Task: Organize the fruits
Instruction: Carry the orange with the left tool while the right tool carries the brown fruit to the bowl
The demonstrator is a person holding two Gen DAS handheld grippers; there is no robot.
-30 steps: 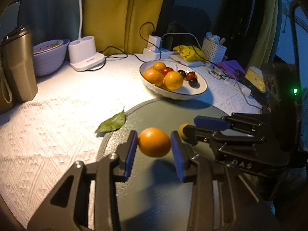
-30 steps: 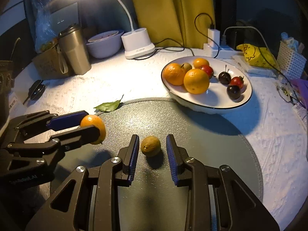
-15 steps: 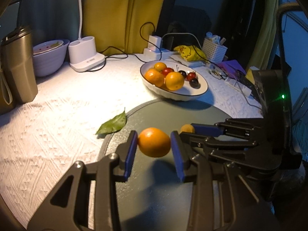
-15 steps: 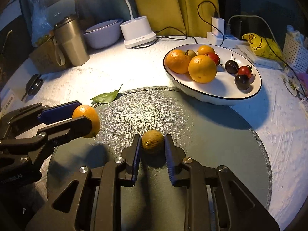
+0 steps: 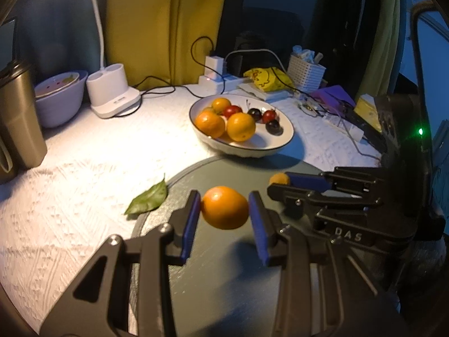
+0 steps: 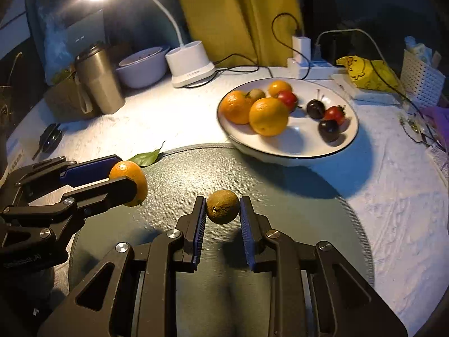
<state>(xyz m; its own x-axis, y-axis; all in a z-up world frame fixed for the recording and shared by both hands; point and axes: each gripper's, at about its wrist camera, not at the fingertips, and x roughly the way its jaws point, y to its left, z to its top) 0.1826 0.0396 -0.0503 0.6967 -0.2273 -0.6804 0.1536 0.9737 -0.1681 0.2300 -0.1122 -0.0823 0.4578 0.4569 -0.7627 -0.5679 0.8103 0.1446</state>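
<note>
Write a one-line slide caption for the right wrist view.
Right gripper clamps a small greenish-brown fruit; left gripper holds an orange.

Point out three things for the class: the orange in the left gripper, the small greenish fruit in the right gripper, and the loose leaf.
orange (image 5: 224, 207), left wrist view, middle of its peel.
small greenish fruit (image 6: 222, 206), right wrist view, centre of its skin.
leaf (image 5: 148, 200), left wrist view, middle of the blade.
</note>
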